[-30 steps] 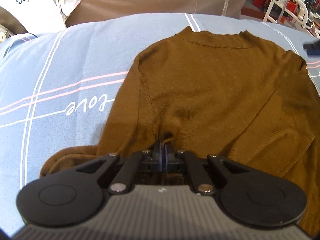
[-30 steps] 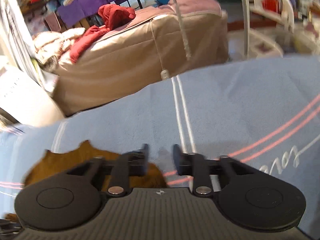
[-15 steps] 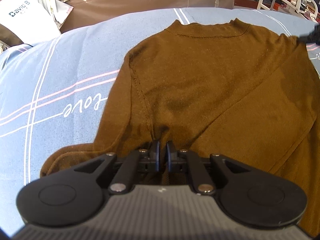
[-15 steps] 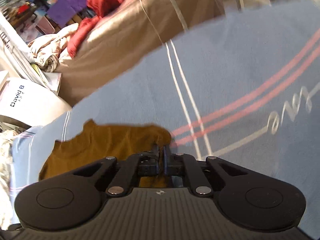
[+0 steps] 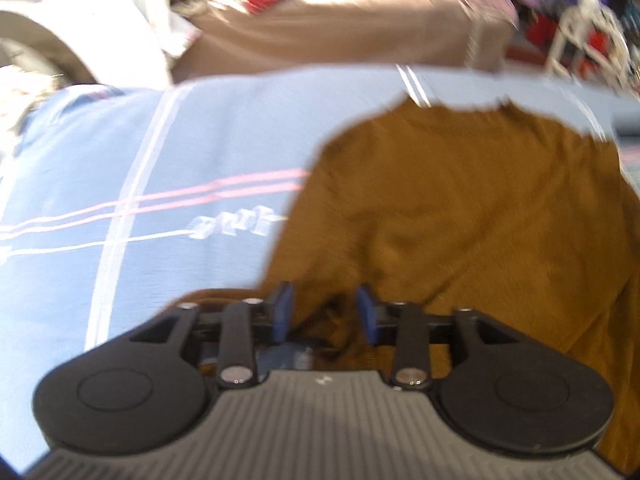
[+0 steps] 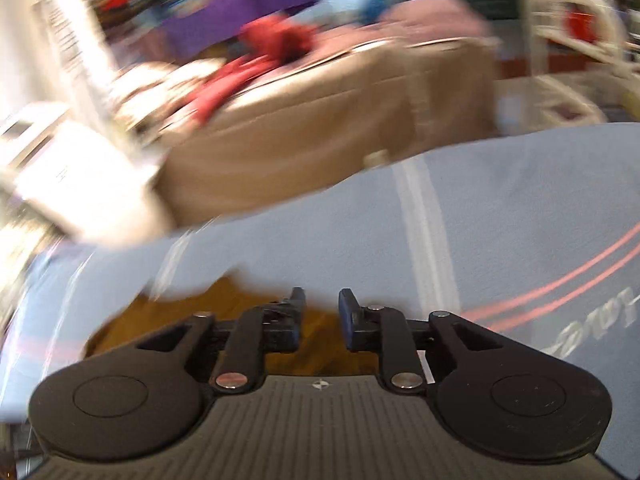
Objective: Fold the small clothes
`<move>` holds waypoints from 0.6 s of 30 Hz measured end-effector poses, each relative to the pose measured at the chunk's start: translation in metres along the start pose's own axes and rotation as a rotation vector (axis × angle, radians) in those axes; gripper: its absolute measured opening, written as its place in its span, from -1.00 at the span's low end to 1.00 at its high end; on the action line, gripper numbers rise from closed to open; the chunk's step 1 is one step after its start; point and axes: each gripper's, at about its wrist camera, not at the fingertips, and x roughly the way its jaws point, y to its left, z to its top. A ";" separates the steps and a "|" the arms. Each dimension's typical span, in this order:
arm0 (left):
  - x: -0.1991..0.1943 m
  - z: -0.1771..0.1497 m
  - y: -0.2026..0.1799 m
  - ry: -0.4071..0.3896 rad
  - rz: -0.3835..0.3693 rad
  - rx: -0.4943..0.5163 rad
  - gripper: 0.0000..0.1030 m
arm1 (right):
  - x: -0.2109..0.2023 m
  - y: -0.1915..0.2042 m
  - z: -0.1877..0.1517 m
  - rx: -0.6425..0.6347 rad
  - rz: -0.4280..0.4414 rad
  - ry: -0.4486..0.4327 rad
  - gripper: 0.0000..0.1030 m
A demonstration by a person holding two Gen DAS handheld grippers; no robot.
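On the blue bedsheet point(image 5: 200, 152) our left gripper point(image 5: 323, 312) and right gripper point(image 6: 320, 316) are both opening, releasing the brown sweater point(image 5: 460, 208) so it lies flat.

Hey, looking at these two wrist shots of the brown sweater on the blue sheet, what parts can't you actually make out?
- Left wrist view: the brown sweater's hem and lower body are hidden behind the left gripper.
- Left wrist view: the white lettering on the blue sheet is too blurred to read.
- Right wrist view: most of the sweater is hidden by the right gripper, whose fingers are opening.
- Right wrist view: motion blur smears the background clutter.
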 end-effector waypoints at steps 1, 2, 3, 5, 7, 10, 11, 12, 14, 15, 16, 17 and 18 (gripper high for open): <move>-0.007 -0.002 0.007 -0.011 0.013 -0.020 -0.15 | -0.003 0.009 -0.014 -0.061 0.020 0.026 -0.05; -0.012 -0.004 0.013 -0.013 0.022 -0.035 -0.14 | -0.004 0.017 -0.030 -0.124 0.026 0.051 -0.05; -0.016 -0.008 0.019 -0.013 0.035 -0.048 -0.14 | -0.002 0.024 -0.043 -0.190 0.024 0.079 -0.05; -0.023 -0.017 0.029 -0.012 0.086 -0.065 -0.07 | 0.009 0.033 -0.066 -0.322 -0.030 0.136 -0.04; -0.032 -0.030 0.041 -0.013 0.139 -0.080 0.16 | 0.014 0.037 -0.080 -0.403 -0.091 0.126 -0.02; -0.049 -0.057 0.063 -0.001 0.190 -0.159 0.29 | 0.004 0.053 -0.080 -0.445 -0.133 0.078 0.43; -0.053 -0.067 0.071 0.011 0.182 -0.202 0.30 | -0.004 0.059 -0.079 -0.442 -0.120 0.048 0.52; -0.057 -0.078 0.079 0.026 0.162 -0.250 0.30 | -0.012 0.065 -0.079 -0.440 -0.091 0.018 0.69; -0.061 -0.096 0.087 0.058 0.095 -0.332 0.30 | -0.025 0.080 -0.083 -0.446 -0.038 -0.020 1.00; -0.063 -0.106 0.088 0.072 0.063 -0.360 0.30 | -0.035 0.087 -0.089 -0.452 -0.018 -0.037 1.00; -0.063 -0.112 0.087 0.085 0.041 -0.380 0.29 | -0.043 0.094 -0.094 -0.461 0.006 -0.046 1.00; -0.065 -0.121 0.084 0.092 0.017 -0.398 0.28 | -0.049 0.101 -0.099 -0.469 0.029 -0.052 1.00; -0.065 -0.126 0.080 0.096 -0.015 -0.410 0.27 | -0.057 0.107 -0.105 -0.475 0.047 -0.060 1.00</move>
